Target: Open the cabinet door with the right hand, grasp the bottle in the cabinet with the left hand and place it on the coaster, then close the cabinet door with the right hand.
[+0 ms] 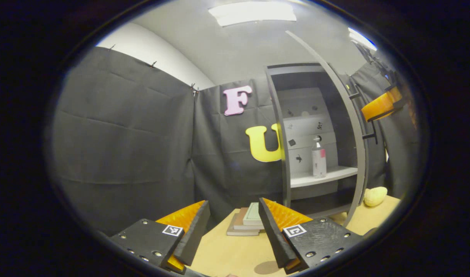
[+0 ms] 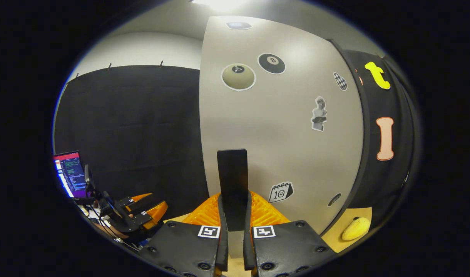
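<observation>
Inside the cabinet (image 1: 315, 127), on its white shelf (image 1: 327, 175), the bottle (image 1: 318, 159) stands upright w/ a pump top, untouched. Cabinet door (image 1: 346, 115) is swung open; the right gripper (image 2: 233, 215) has both fingers pinched tight on the black door handle (image 2: 232, 181), door face w/ stickers just behind it. Left gripper (image 1: 233, 227) hangs well back from the cabinet over the wooden table (image 1: 235, 254), jaws spread wide, holding nothing. Stack of books (image 1: 246, 223) lies between its fingers farther off. Round coaster (image 1: 267, 267) on the table near the left gripper's right finger. Yellow sponge-like lump (image 1: 374, 195) beside the cabinet base.
</observation>
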A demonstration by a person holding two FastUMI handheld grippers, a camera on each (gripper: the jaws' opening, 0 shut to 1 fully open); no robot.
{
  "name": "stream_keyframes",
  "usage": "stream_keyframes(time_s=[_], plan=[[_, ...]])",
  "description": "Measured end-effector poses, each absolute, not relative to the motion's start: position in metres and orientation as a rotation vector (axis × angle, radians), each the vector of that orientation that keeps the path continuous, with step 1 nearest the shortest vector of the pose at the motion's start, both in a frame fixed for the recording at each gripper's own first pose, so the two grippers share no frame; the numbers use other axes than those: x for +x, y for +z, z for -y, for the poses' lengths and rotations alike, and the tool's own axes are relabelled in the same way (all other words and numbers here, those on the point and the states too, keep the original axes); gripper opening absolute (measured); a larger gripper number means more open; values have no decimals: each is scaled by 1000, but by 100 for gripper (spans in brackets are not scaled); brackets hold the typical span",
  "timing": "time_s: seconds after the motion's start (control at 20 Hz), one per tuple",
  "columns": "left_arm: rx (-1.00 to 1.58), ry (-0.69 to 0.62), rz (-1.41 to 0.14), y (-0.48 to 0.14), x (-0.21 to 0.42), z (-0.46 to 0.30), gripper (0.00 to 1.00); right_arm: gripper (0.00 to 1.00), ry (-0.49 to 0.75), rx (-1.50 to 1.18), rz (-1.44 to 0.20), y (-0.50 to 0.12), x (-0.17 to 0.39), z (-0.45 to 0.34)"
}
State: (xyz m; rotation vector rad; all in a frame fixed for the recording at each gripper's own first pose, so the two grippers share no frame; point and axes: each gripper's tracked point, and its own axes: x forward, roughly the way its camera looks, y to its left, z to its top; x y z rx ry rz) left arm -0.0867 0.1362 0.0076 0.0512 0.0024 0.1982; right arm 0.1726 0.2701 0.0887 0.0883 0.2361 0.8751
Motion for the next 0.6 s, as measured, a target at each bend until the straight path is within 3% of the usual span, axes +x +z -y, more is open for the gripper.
stream_keyframes(time_s=[0.3,0.6], plan=[[50,122,4,17,-72,-68,77,14,875,119,-217,87,171,-247],[59,45,14,27,-66,-1,77,17,785,136,-188,91,168,-217]])
